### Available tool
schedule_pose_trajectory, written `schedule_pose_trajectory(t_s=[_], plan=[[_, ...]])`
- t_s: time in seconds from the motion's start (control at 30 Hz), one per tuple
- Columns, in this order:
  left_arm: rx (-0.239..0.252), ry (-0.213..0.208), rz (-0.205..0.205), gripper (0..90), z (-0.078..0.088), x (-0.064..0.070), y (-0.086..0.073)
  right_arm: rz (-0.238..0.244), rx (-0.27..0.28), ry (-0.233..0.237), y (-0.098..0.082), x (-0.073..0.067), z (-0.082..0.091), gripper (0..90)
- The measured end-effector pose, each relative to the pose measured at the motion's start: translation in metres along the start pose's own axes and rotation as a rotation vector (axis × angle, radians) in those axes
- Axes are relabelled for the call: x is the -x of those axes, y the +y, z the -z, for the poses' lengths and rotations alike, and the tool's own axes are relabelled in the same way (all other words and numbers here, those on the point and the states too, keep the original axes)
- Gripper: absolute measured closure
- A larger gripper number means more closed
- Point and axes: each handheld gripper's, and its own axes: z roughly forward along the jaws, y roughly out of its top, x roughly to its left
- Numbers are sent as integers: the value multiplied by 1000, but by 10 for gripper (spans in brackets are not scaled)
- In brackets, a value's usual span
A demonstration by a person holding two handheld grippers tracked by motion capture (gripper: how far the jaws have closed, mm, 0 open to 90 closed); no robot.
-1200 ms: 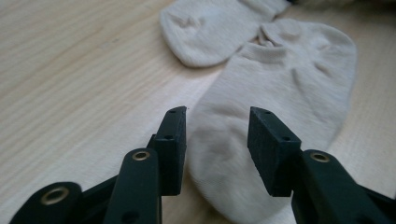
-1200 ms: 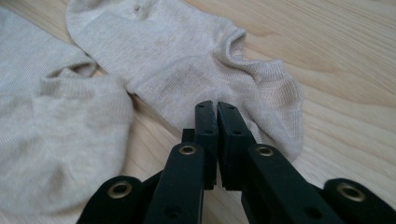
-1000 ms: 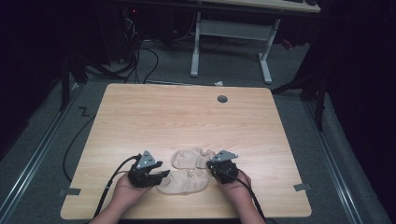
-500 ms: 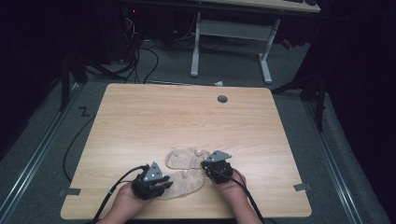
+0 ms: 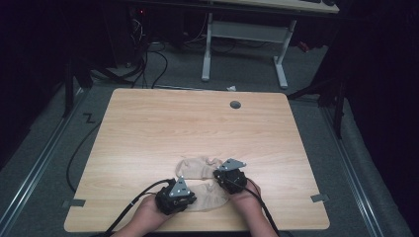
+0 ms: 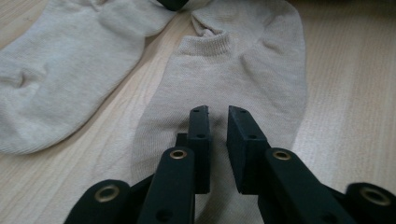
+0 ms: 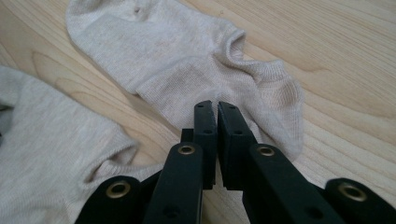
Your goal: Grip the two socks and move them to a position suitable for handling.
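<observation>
Down at the near edge of the surface lie two beige ankle socks, side by side. Over the near sock, the left tongs have just been closing; a narrow gap remains between the jaws, with fabric under them, likely to pinch it. The far sock sits under the right tongs, whose jaws are nearly together on its edge, probably pinning it. Both socks are soft, ribbed-cuffed knit, limp on pale wood grain.

Left claw nearly closed over nearer beige sock, second sock just beside on wooden table
</observation>
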Motion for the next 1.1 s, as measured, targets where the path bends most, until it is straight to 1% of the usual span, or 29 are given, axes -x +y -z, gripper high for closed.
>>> schedule_pose_trajectory(t_s=[0.07, 0.1, 0.13, 0.17, 0.2, 0.23, 0.27, 0.3, 0.33, 0.37, 0.4, 0.47, 0.5, 0.57, 0.6, 0.63, 0.7, 0.77, 0.87, 0.97, 1.0, 1.03, 1.1], plan=[[3, -6, 16, 750, 0, 0, 0, 0, 2, -1, 0, 0, 0, 867], [5, 1, 19, 724, 1, 1, 0, 2, 3, -1, 0, 0, 0, 860], [12, 14, 14, 699, 2, 0, 1, 7, 2, -7, 0, 0, 0, 844], [29, 33, 10, 670, 5, -1, 1, 19, 3, -23, 1, 0, 2, 839], [44, 57, 13, 633, 8, -4, 1, 26, 15, -37, 2, 0, 5, 836], [58, 88, 29, 614, 11, -10, 1, 11, 31, -47, 2, 2, 9, 834], [70, 117, 56, 608, 15, -17, 1, -2, 48, -57, 2, 5, 13, 825], [82, 157, 95, 605, 18, -29, 0, -19, 61, -66, 2, 9, 16, 823], [91, 183, 122, 596, 19, -35, -1, -38, 70, -77, 1, 14, 19, 812], [100, 207, 156, 594, 21, -43, -3, -48, 71, -85, 0, 18, 19, 808], [108, 222, 186, 593, 22, -51, -4, -65, 73, -92, -2, 22, 20, 790], [121, 274, 210, 579, 21, -61, -5, -102, 67, -110, -5, 29, 20, 774], [121, 283, 222, 572, 19, -65, -4, -115, 69, -113, -6, 31, 20, 766], [126, 291, 242, 559, 13, -71, -3, -138, 72, -118, -8, 35, 19, 713], [123, 290, 253, 555, 10, -73, -3, -144, 73, -118, -8, 35, 18, 693], [107, 286, 265, 546, 6, -76, -2, -147, 74, -113, -8, 35, 17, 691], [93, 265, 290, 544, 0, -80, -1, -156, 78, -85, -8, 35, 15, 679], [91, 250, 305, 567, -3, -81, -2, -175, 83, -53, -7, 34, 13, 706], [77, 254, 291, 617, -3, -80, -3, -159, 78, -58, -4, 31, 9, 698], [78, 246, 286, 678, -3, -79, -3, -160, 43, -50, -4, 29, 2, 684], [80, 244, 285, 701, -3, -78, -3, -156, 33, -48, -4, 29, 1, 695], [79, 238, 281, 713, -3, -78, -4, -156, 27, -44, -5, 28, 0, 731], [86, 226, 279, 772, -3, -77, -4, -135, 19, -39, -4, 25, 0, 790]])
